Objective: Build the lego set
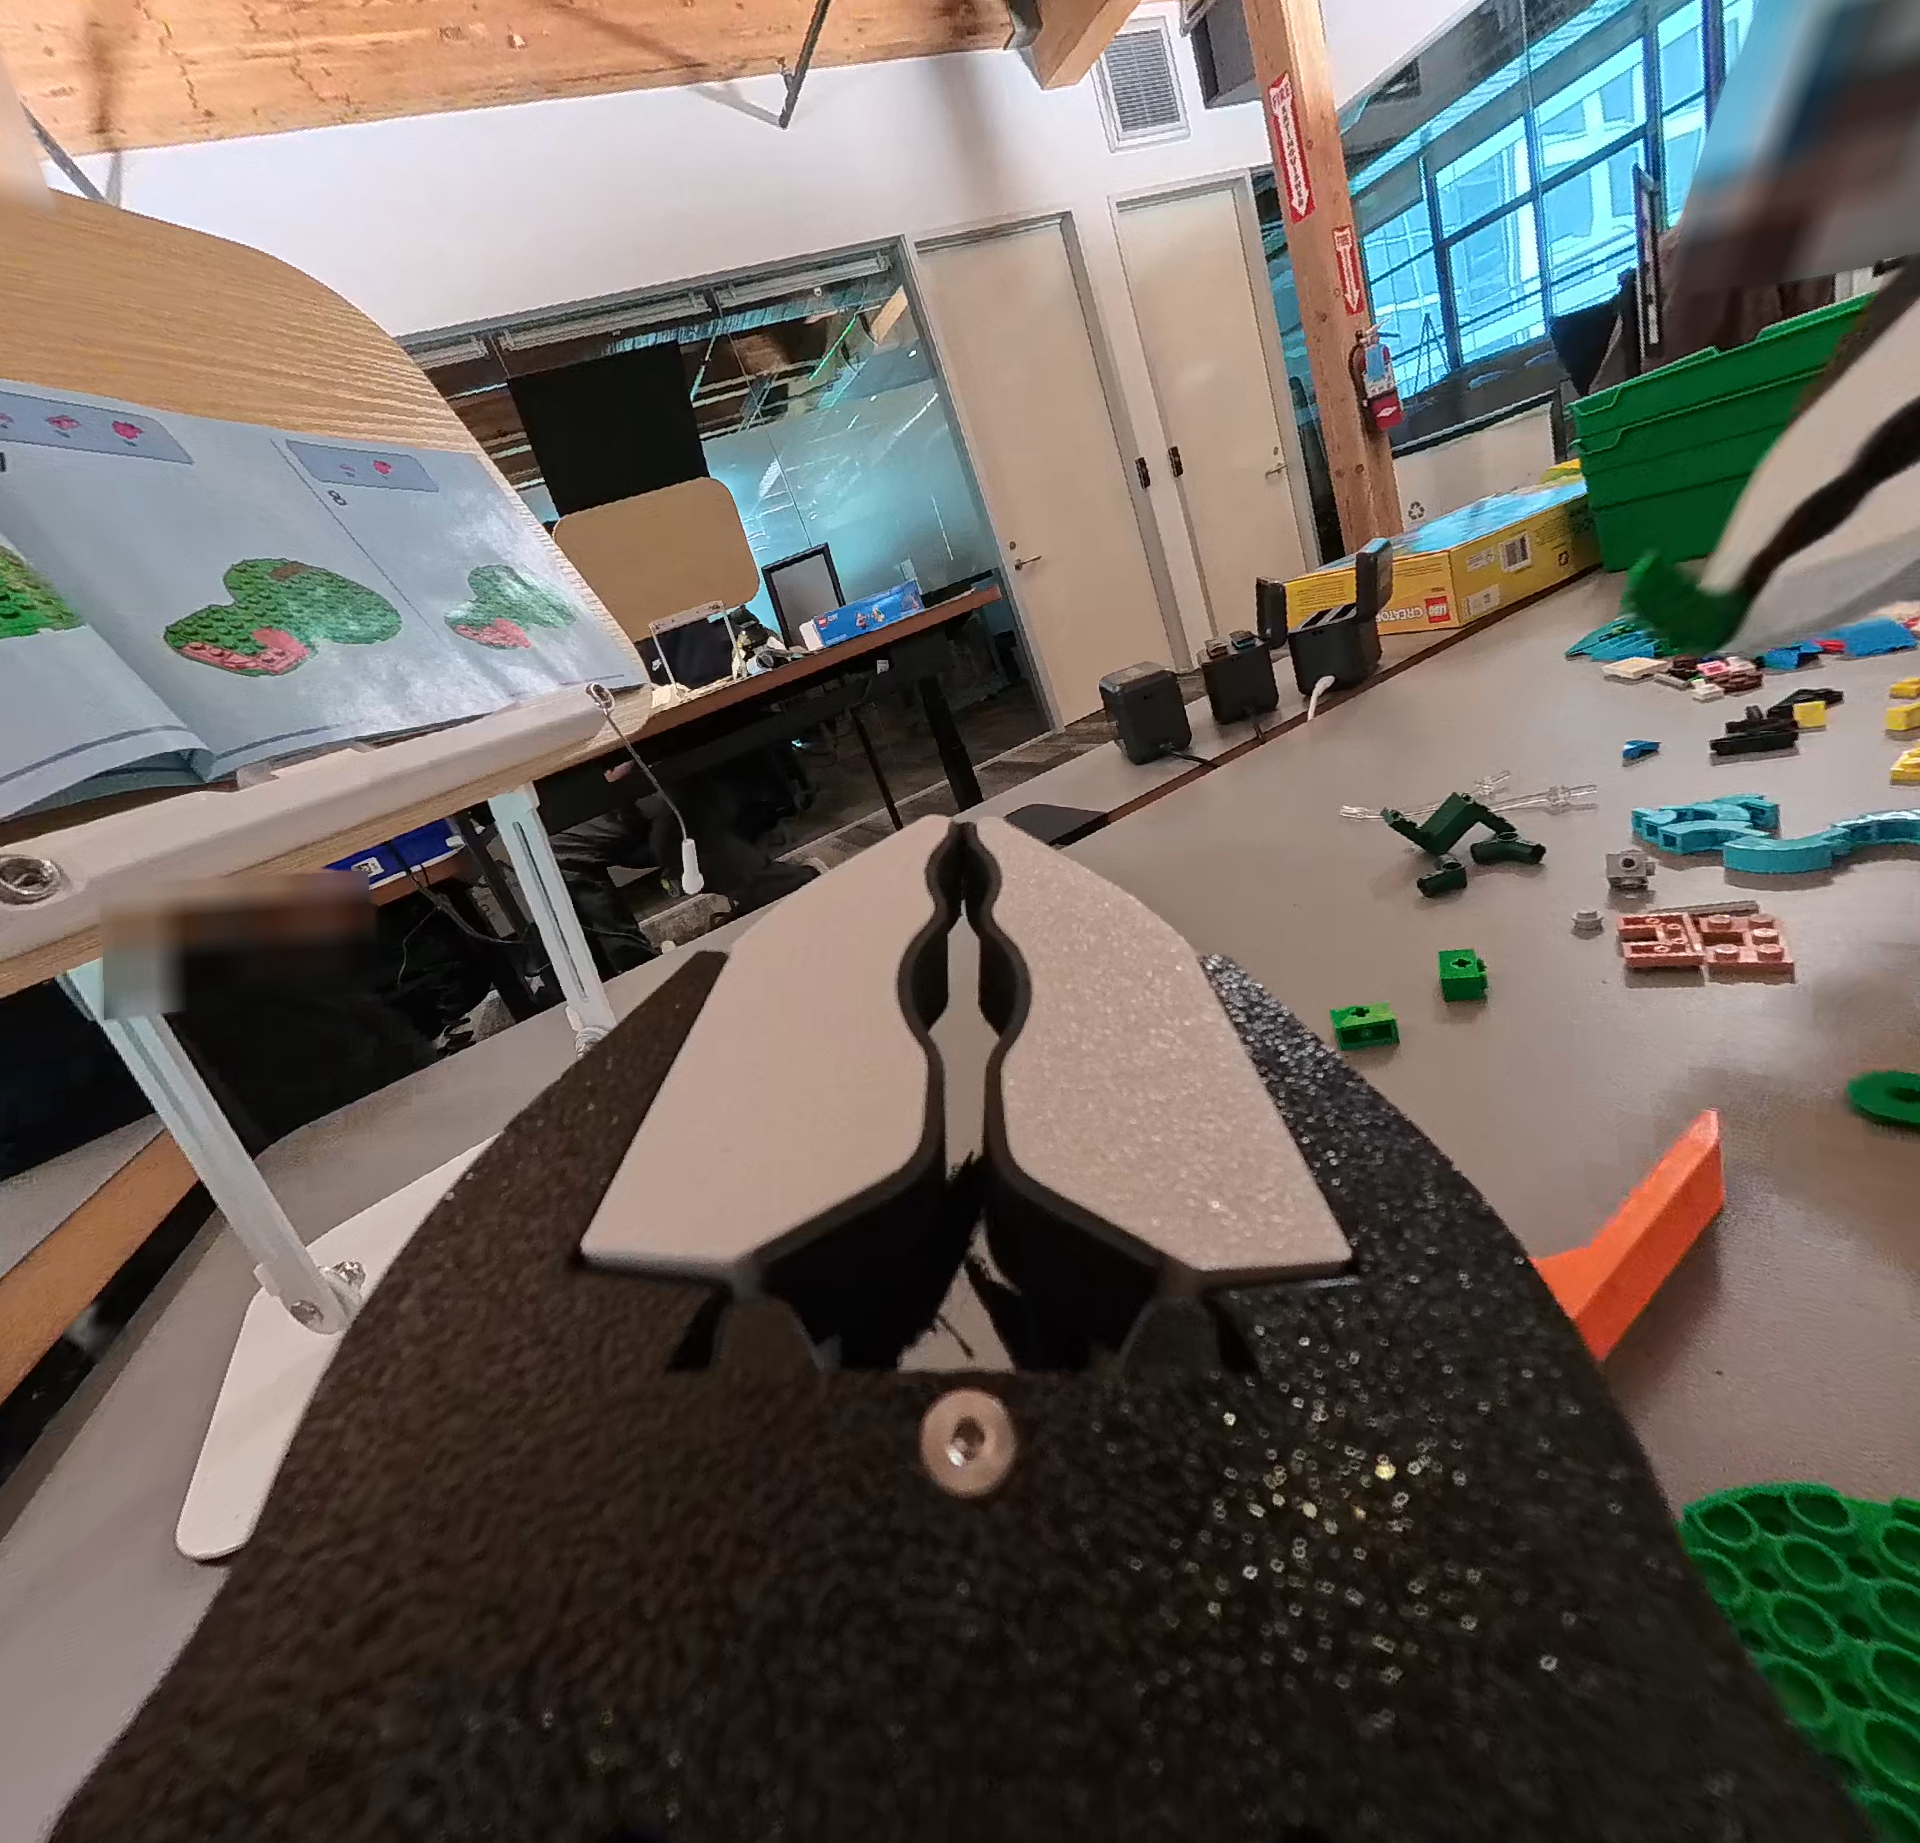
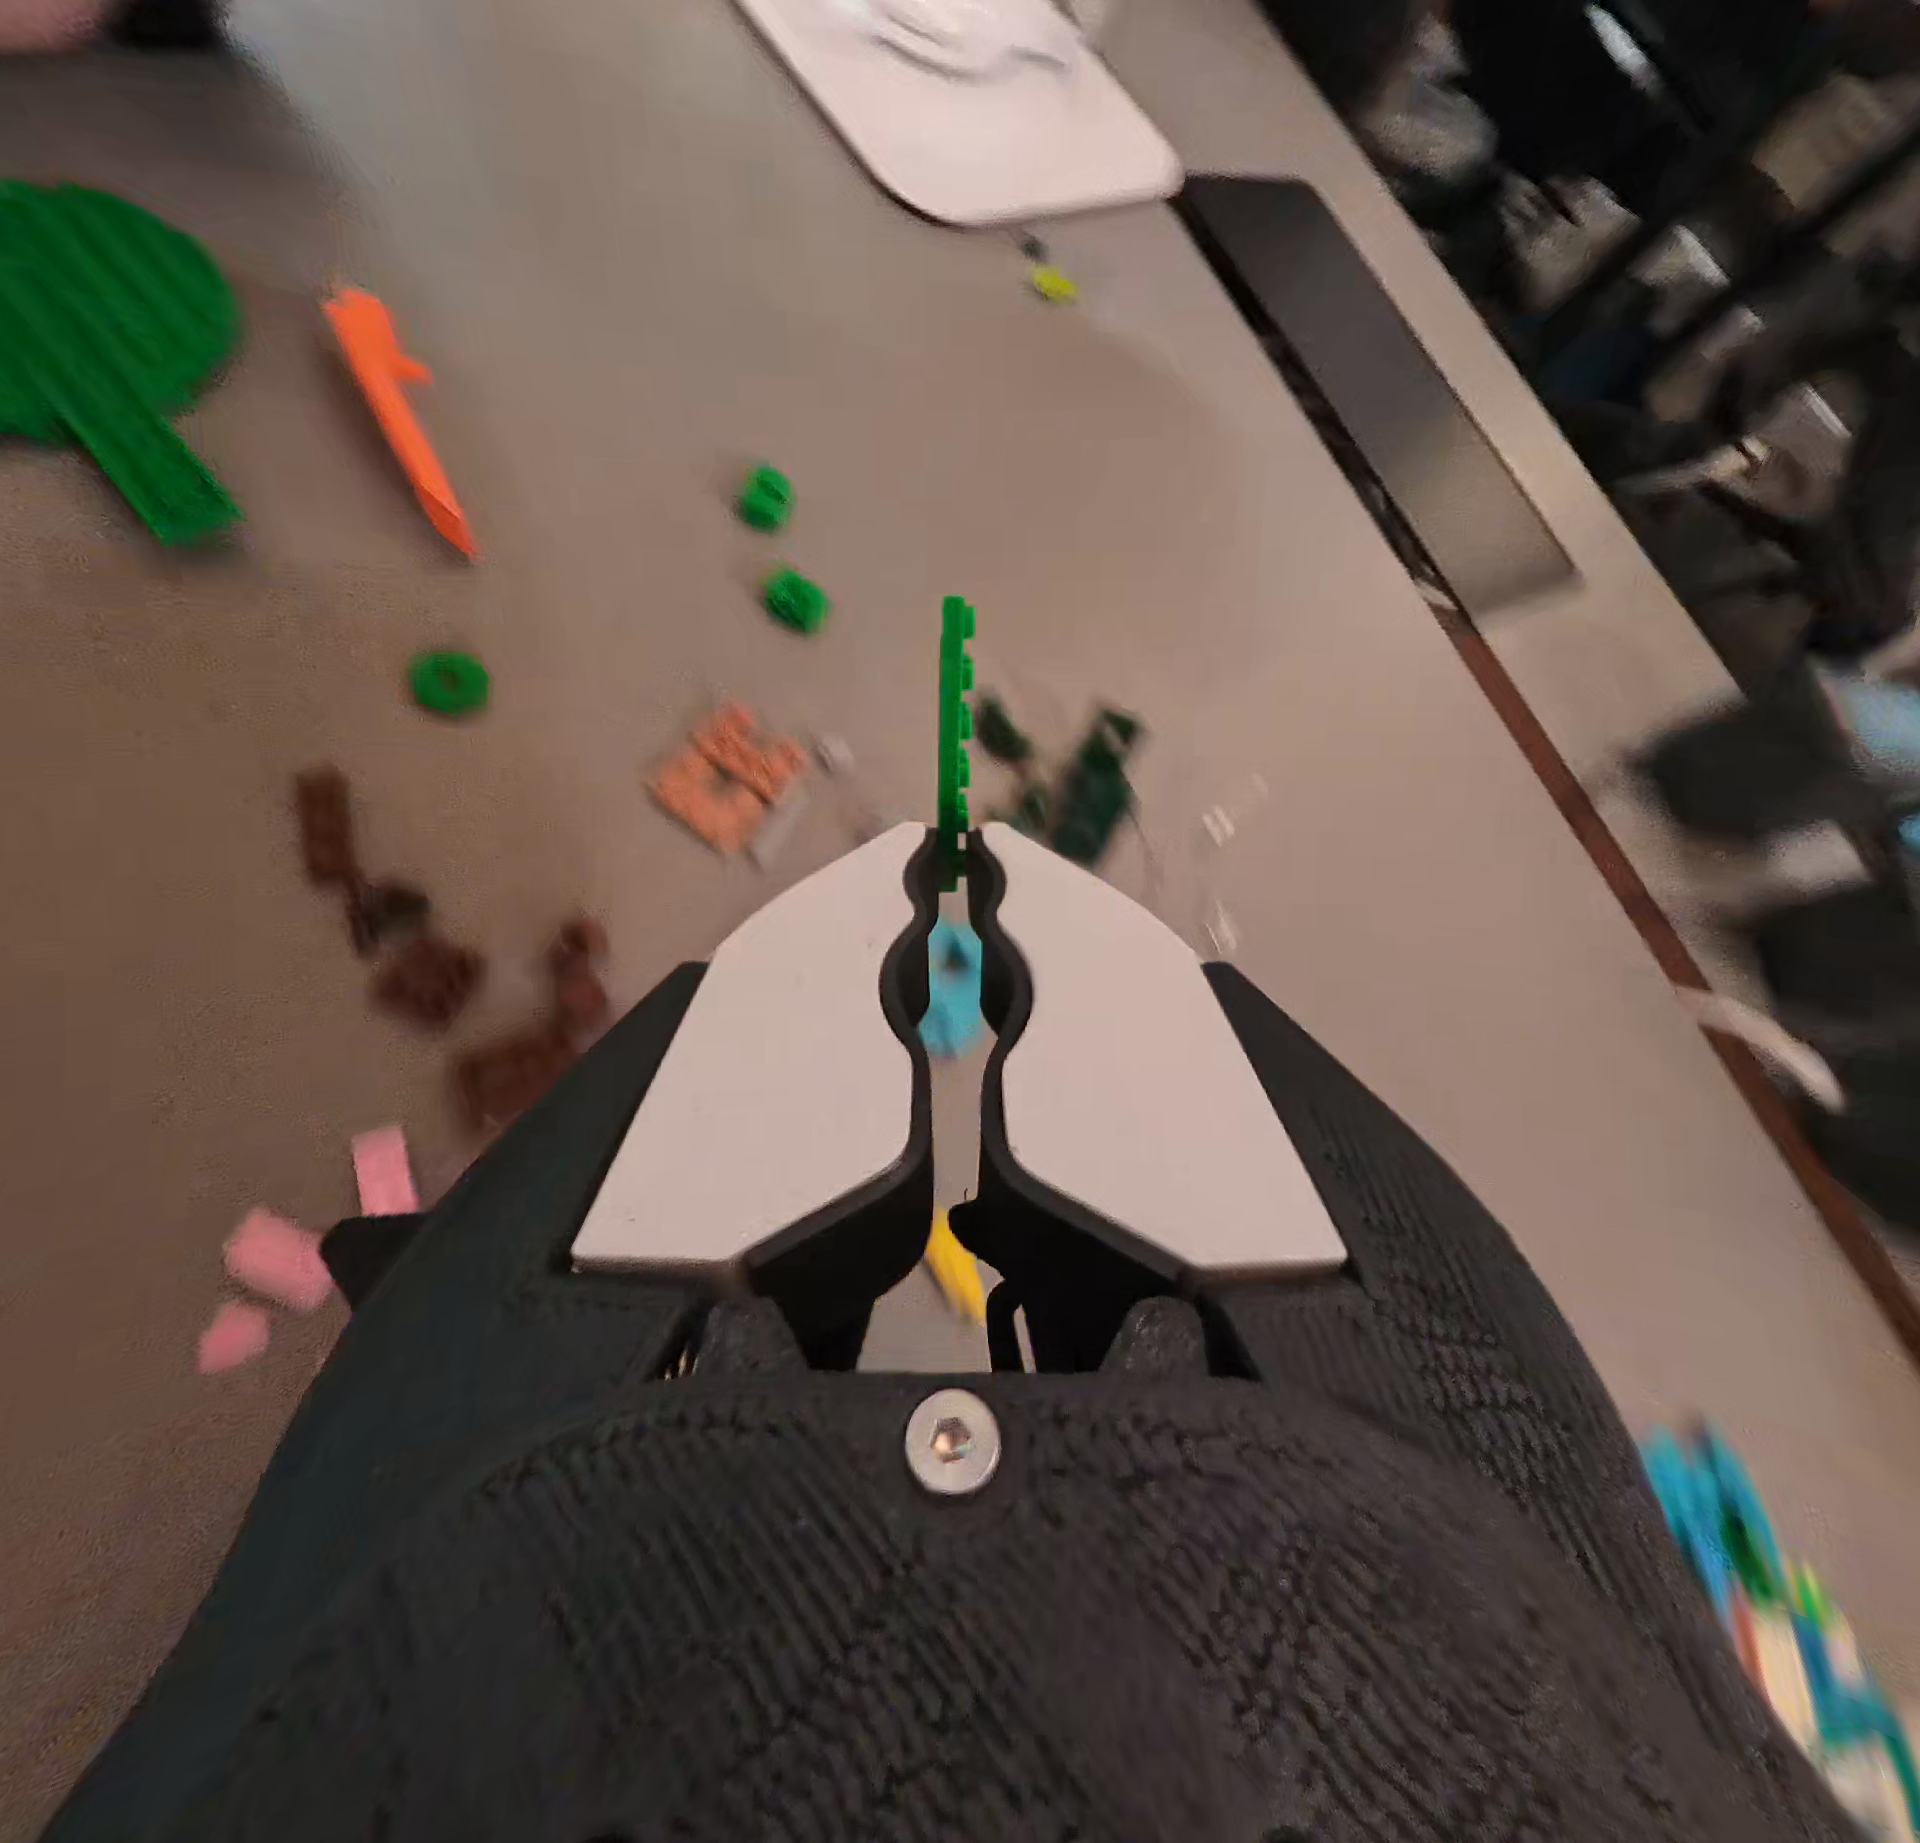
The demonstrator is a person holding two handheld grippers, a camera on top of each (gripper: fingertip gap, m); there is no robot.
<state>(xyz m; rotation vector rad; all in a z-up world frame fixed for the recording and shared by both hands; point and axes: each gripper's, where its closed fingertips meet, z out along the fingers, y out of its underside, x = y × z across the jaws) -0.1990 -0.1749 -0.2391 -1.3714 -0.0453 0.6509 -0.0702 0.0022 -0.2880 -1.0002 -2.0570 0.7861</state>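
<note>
My right gripper (image 2: 954,837) is shut on a thin green Lego plate (image 2: 954,723), held on edge above the grey table; it also shows at the right of the left wrist view (image 1: 1704,598) with the green piece (image 1: 1673,604). My left gripper (image 1: 961,832) is shut and empty, raised over the table's near left part. A large green baseplate (image 2: 94,339) lies at the left; its underside shows in the left wrist view (image 1: 1829,1627). An open instruction booklet (image 1: 281,588) rests on a wooden stand.
An orange brick separator (image 2: 400,422) lies beside the baseplate. Loose pieces are scattered: green rounds (image 2: 449,684), pink-tan plates (image 1: 1704,941), teal parts (image 1: 1766,832), brown bricks (image 2: 426,972). Green bins (image 1: 1704,432) and a yellow box (image 1: 1455,567) stand at the back. A white tray (image 2: 977,79) lies ahead. The left gripper's tips are roughly 25 cm from the right gripper's. My left gripper is the nearer one to the large green baseplate (image 2: 94,339): about 15 cm, against 20 cm.
</note>
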